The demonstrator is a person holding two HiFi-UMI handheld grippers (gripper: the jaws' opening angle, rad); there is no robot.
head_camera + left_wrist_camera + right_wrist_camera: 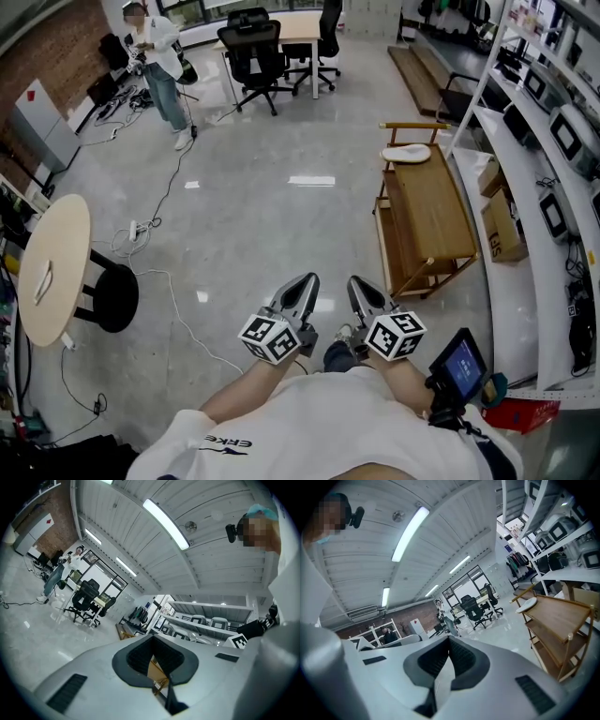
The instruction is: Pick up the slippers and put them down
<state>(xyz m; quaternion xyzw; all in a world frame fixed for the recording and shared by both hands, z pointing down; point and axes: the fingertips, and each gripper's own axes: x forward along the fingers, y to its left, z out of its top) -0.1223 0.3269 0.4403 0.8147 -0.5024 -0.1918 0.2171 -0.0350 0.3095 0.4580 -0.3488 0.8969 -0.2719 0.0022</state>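
Resting on the top shelf of the wooden rack (441,202), at its far end: one white slipper (405,153), well ahead and right of both grippers. Left gripper (307,283): jaws together, nothing held. Right gripper (357,284): jaws together, nothing held.

Your slipper (405,153): white, flat, oval. Lies level on top shelf of wooden rack (441,216), at rack's far end, just beneath rack's raised rail, long side across rack's width. Single or stacked pair: you cannot tell. Upward face: unclear.
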